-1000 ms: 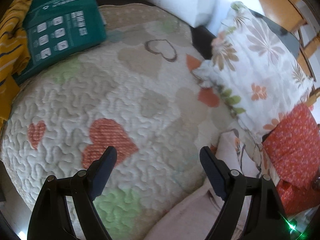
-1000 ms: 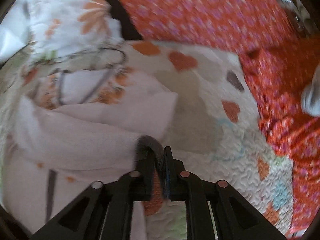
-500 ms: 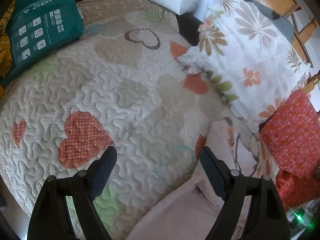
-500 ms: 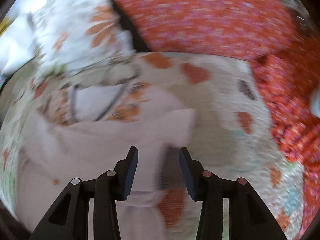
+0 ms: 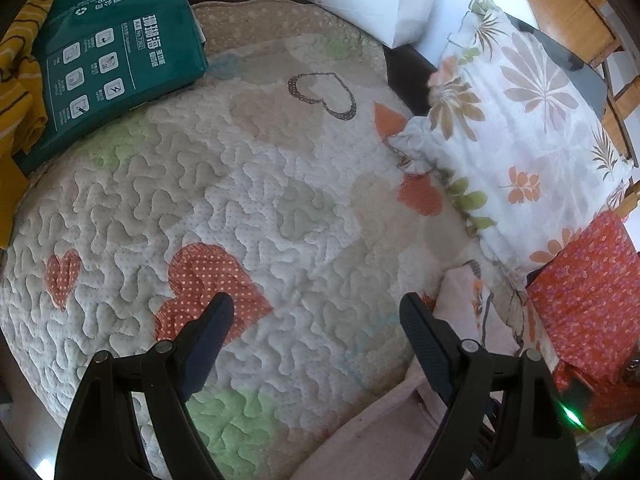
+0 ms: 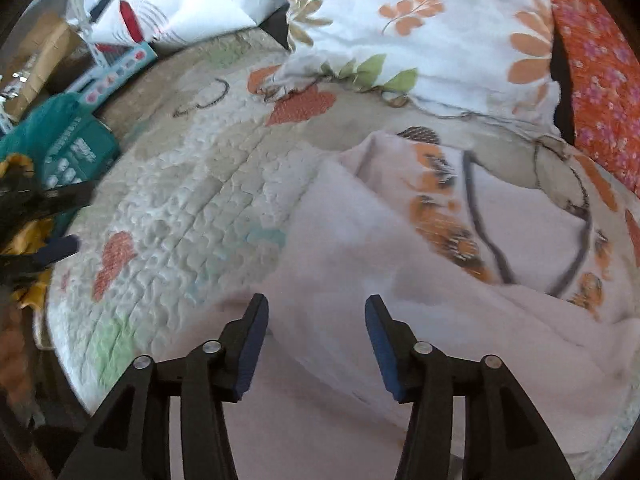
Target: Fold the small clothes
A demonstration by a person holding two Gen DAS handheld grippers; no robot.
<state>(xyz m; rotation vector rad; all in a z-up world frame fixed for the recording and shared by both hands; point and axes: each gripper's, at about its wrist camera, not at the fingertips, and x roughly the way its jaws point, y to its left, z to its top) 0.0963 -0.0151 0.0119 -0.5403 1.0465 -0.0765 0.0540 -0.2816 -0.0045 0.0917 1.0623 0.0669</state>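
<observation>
Pale pink garment (image 6: 360, 248), printed in orange, lies rumpled on our quilted heart-pattern mat (image 5: 260, 200), near right. Left gripper (image 5: 316, 316): wide, empty, over bare quilt. Right gripper (image 6: 316, 312): wide, empty, above the cloth. Between folds, we judge; next, pinch an edge.

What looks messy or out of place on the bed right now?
The pink garment is rumpled, with one flap lying over it unevenly, not a neat fold. A green package and a yellow cloth sit at the quilt's far edge. Nothing looks spilled or damaged.
</observation>
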